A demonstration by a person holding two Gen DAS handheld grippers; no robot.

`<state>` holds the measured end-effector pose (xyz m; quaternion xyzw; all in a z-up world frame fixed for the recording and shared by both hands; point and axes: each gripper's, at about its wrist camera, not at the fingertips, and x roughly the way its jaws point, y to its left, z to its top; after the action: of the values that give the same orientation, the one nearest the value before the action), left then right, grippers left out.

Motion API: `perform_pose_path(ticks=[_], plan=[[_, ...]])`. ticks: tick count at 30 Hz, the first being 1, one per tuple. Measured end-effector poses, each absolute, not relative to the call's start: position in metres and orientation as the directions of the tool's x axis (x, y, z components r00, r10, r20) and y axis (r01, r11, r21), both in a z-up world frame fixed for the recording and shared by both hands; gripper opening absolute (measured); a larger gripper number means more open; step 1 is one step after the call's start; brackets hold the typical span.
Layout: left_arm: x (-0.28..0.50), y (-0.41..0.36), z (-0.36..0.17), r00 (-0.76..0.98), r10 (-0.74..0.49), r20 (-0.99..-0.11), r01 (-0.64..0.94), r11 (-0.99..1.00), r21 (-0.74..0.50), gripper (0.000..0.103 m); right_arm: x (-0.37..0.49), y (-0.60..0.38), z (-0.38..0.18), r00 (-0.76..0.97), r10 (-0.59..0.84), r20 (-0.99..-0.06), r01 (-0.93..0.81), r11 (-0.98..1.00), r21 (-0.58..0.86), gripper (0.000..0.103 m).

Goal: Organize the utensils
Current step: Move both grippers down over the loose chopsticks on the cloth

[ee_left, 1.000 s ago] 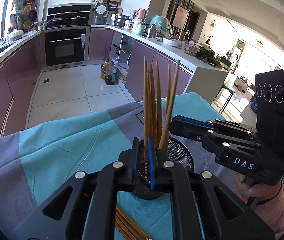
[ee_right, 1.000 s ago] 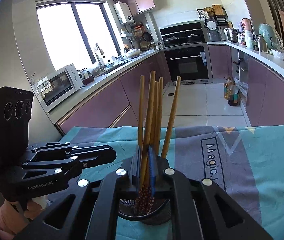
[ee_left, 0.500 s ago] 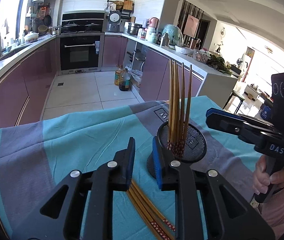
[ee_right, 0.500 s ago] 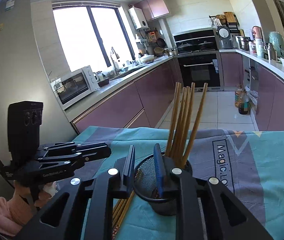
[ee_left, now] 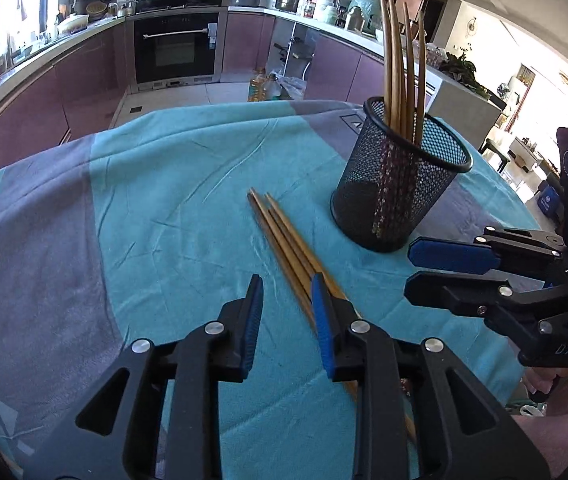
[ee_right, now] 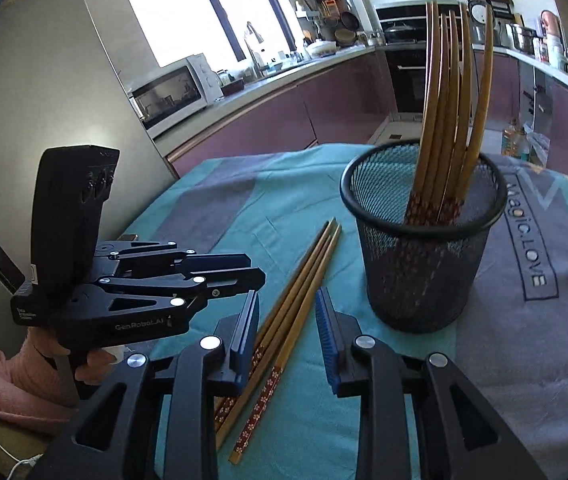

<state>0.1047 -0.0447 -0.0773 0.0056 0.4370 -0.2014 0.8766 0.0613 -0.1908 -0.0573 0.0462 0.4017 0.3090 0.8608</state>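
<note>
On the counter (ee_left: 64, 208), which was covered with a teal and grey cloth (ee_right: 524, 360), a black mesh cup (ee_left: 400, 184) stood upright. Wooden chopsticks stood in the cup (ee_right: 440, 120), with their plain ends sticking up high and their red patterned ends down inside. Just beside the cup, a small bunch of loose chopsticks (ee_left: 284, 240) lay flat on the cloth, close together and all pointing the same way. Their red flowery ends lay far from the cup and their plain tips lay close to it. The left gripper (ee_left: 286, 312) was low over the cloth near the cup, and its jaws had just been opening. They were a little bit spread, and one blue pad sat over the loose chopsticks without pinching them. The right gripper (ee_right: 288, 320) was also low, just beside the cup, and its jaws had just been opening too. They were a little bit spread, with the loose chopsticks lying on the cloth between the two blue pads, not squeezed. In each view the other gripper showed at the side, held by a hand (ee_right: 84, 360) with a pink sleeve (ee_right: 0, 384). Far behind the cup there were purple kitchen cupboards (ee_left: 96, 76) and a black oven (ee_left: 176, 48).
</note>
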Motion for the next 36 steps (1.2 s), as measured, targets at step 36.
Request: perform_pose_path(ticks=[36], plan=[[0.111, -0.060, -0.114, 0.510, -0.305, -0.804, 0.328, 0.933, -0.145, 0.024, 0.074, -0.158, -0.089, 0.482, 0.445, -0.754, -0.461, 0.861, 0.214, 0.027]])
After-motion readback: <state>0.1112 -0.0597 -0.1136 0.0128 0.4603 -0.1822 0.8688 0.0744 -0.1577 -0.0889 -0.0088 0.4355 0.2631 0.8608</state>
